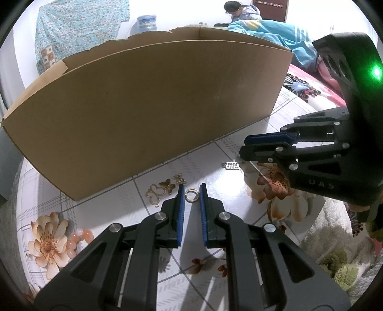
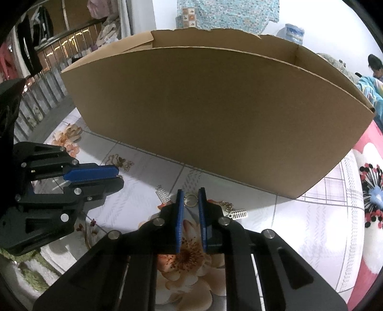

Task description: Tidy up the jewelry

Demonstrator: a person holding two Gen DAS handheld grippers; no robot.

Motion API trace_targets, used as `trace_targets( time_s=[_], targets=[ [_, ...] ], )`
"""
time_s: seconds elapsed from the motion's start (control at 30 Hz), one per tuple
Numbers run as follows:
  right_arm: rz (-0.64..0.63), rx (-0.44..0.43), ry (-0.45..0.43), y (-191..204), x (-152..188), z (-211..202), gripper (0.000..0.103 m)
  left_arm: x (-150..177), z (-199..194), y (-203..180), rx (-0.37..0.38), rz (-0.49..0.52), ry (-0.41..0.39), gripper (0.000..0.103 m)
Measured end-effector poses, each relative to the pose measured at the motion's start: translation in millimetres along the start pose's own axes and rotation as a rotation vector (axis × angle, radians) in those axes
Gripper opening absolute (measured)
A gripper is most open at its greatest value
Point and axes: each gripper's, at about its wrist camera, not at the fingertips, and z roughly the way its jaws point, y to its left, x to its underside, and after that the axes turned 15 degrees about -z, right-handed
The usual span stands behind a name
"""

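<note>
My left gripper (image 1: 192, 187) points down at a floral cloth, and its blue pads touch both sides of a small gold ring (image 1: 192, 195). In the right wrist view my right gripper (image 2: 190, 192) holds a similar small ring (image 2: 190, 199) between its pads the same way. Each gripper also shows side-on in the other's view: the right gripper (image 1: 240, 152) at the right, the left gripper (image 2: 119, 178) at the left. Gold butterfly charms (image 1: 160, 191) lie just left of the left fingertips. A silver comb-shaped charm (image 1: 231, 165) lies between the two grippers.
A big open cardboard box (image 1: 155, 107) stands close behind the jewelry. A pink bead bracelet (image 1: 79, 239) lies at the near left. A second silver charm on a chain (image 2: 235, 214) lies right of the right gripper. A person (image 1: 239, 12) sits far behind, by bedding.
</note>
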Motion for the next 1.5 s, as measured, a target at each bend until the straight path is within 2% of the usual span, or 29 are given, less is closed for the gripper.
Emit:
trace_targets(
  time_s=[0.3,0.7,0.87,0.93,1.03,1.1,1.13,1.3,1.4,1.5],
  targets=[
    [0.016,-0.009,-0.029,-4,0,-7,0.01,-2,-6,0,0.004,0.005,-0.016,0.011],
    [0.033,0.017,-0.149,-6,2,-57,0.01,-14,-49,-18,0.014,0.049,-0.126,0.011],
    [0.052,-0.004,-0.241,-12,-5,-89,0.01,-33,-77,-26,0.03,0.067,-0.199,0.011],
    [0.05,-0.005,-0.295,-16,-17,-103,0.01,-49,-91,-28,0.033,0.079,-0.247,0.011],
    [0.053,-0.036,-0.361,-30,-40,-117,0.01,-77,-96,-27,0.024,0.082,-0.274,0.011],
    [0.06,-0.085,-0.367,-44,-55,-113,0.011,-95,-88,-21,0.037,0.068,-0.252,0.011],
    [0.072,-0.113,-0.354,-53,-64,-105,0.011,-110,-77,-17,0.047,0.044,-0.211,0.011],
    [0.172,-0.225,-0.187,-92,-97,-49,0.011,-149,-19,8,0.09,-0.074,-0.008,0.011],
    [0.187,-0.218,-0.13,-104,-108,-25,0.011,-159,9,17,0.088,-0.129,0.071,0.011],
    [0.199,-0.196,-0.121,-114,-116,-16,0.011,-167,22,21,0.103,-0.163,0.1,0.014]
  ],
)
